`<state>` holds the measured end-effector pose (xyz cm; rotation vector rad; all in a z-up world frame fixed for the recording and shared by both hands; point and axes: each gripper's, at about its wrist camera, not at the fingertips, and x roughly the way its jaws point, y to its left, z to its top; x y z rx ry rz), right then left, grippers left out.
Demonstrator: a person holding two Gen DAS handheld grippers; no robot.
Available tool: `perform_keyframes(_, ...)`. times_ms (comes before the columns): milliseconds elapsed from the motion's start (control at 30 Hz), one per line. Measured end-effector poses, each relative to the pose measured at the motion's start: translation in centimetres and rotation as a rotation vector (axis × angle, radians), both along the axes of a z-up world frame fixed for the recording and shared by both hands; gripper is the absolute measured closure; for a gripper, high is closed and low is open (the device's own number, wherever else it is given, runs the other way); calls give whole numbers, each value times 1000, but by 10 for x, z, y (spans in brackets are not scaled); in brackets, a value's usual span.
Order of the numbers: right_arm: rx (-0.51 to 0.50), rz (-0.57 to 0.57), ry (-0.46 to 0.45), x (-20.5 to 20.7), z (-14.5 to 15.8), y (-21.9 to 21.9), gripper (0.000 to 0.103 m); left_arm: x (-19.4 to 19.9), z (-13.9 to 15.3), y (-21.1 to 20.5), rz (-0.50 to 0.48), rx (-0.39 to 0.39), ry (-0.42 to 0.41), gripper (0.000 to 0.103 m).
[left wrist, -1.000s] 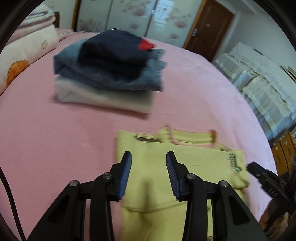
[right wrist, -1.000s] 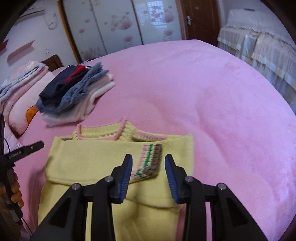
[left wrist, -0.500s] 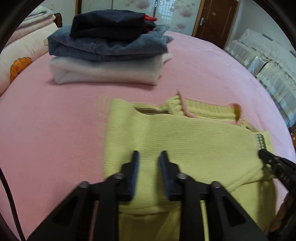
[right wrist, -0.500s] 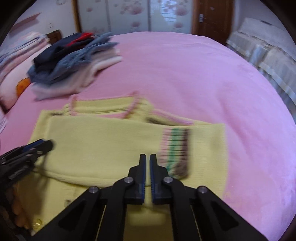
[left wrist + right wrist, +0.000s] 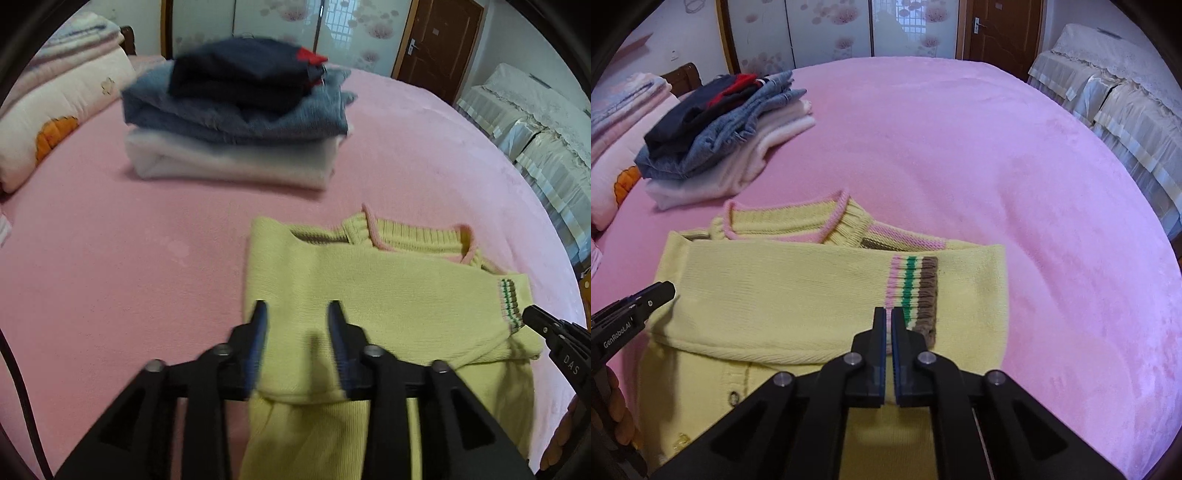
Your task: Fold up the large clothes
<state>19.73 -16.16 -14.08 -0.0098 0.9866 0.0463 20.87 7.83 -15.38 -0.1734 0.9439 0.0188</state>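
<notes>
White lettering reading "GenRobot.AI" is showing on the side of the black left gripper (image 5: 635, 310) where it is poking in at the left edge of the right wrist view; in the left wrist view the letters "DAS" are showing on the body of the black right gripper (image 5: 532, 317) at the right edge, the rest of that word being cut off.

The pale yellow knitted sweater with a pink-edged ribbed collar (image 5: 369, 291) is lying on the pink plush bedspread (image 5: 110, 258), filling the lower middle of both frames. One sleeve is lying folded across its chest, its cuff striped pink, green and brown (image 5: 912, 288).

The left gripper (image 5: 297, 314) is hovering over the sweater's left edge with its blue-padded jaws partly apart; they have just been opening, and only flat knit is lying beneath the gap, not pinched. The right gripper (image 5: 888, 317) is sitting with its jaws drawn almost together just beside the striped cuff; whether any knit is caught between the pads I cannot tell.

In the upper left, well apart from the sweater, a stack of folded clothes (image 5: 727, 136) is resting on the bedspread: a white piece at the bottom, blue denim above it, a dark navy garment with red on top. Fingers are showing at the lower left edge of the right wrist view.
</notes>
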Motion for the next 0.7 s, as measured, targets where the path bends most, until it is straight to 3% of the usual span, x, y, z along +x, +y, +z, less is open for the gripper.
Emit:
perform_keyframes(33,-5,4,-15,-6,9,1,100,-7,11,2,9,4,-22,46)
perform_keyframes(167,17,13,-59,-30,38,3,95,-35,54,5,10,19,-96,38)
perform_keyframes(300,37,15,-120,-58,68,3,75,-66,94,3,2,42,-157,25)
perform_keyframes(500,83,36,-213,-105,114,1,74,-109,138,-4,-26,52,-207,24)
perform_keyframes(700,114,63,-279,-146,146,-5,73,-140,155,-11,-32,53,-181,24)
